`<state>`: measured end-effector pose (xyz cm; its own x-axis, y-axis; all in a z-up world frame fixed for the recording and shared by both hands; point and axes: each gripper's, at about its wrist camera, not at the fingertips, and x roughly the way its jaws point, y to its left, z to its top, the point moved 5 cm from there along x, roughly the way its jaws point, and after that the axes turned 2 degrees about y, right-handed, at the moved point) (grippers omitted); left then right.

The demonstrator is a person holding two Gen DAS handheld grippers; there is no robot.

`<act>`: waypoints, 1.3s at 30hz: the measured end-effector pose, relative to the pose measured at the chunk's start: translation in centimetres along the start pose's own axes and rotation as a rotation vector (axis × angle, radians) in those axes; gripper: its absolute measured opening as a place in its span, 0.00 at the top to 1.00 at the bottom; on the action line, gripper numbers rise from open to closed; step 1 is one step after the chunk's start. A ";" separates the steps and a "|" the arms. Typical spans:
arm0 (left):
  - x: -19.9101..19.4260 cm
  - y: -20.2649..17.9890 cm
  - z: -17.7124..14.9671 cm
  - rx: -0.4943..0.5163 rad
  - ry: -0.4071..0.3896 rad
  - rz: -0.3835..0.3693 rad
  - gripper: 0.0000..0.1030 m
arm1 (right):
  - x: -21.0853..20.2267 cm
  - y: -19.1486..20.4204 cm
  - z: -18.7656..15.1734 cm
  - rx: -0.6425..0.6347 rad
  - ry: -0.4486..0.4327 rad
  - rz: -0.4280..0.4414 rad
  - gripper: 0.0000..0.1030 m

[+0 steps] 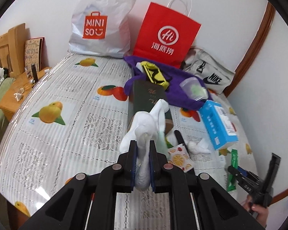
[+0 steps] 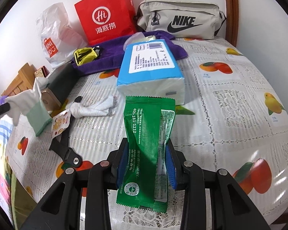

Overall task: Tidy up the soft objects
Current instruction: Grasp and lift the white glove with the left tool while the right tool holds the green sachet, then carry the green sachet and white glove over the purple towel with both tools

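Note:
My left gripper (image 1: pixel 143 143) is shut on a white sock with a pale green cuff (image 1: pixel 149 122) and holds it above the table; the sock also shows in the right wrist view (image 2: pixel 26 103). My right gripper (image 2: pixel 146 143) is shut on a green foil packet (image 2: pixel 148 134), also seen at the right in the left wrist view (image 1: pixel 233 164). A second white sock (image 2: pixel 92 107) lies crumpled on the tablecloth, and it shows in the left wrist view too (image 1: pixel 198 145). A blue tissue pack (image 2: pixel 151 67) lies just beyond the packet.
A purple towel (image 2: pixel 109 57) carries a yellow pouch (image 2: pixel 85 55). A dark box (image 2: pixel 61 80), a fruit-print sachet (image 2: pixel 60 122) and a black strap (image 2: pixel 65 145) lie at the left. A red paper bag (image 2: pixel 105 13), a Nike bag (image 2: pixel 180 21) and a white Miniso bag (image 1: pixel 101 19) stand by the wall.

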<state>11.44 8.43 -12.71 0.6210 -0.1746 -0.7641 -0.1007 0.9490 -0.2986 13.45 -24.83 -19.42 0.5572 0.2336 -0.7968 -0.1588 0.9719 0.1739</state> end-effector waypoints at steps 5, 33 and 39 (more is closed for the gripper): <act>3.0 -1.2 -0.3 0.035 0.048 0.014 0.61 | 0.3 0.1 -0.2 -0.001 0.012 -0.004 0.65; 6.6 -2.7 -1.8 0.118 0.070 0.020 0.87 | 0.0 0.3 0.3 -0.039 -0.002 -0.011 0.68; 3.6 -2.7 -0.6 0.108 0.014 -0.015 0.87 | -2.0 1.1 1.0 -0.065 -0.040 0.012 0.68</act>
<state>13.44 5.04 -14.99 0.6111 -0.1916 -0.7680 -0.0068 0.9690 -0.2471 12.98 -24.22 -17.11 0.5871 0.2470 -0.7709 -0.2171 0.9655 0.1440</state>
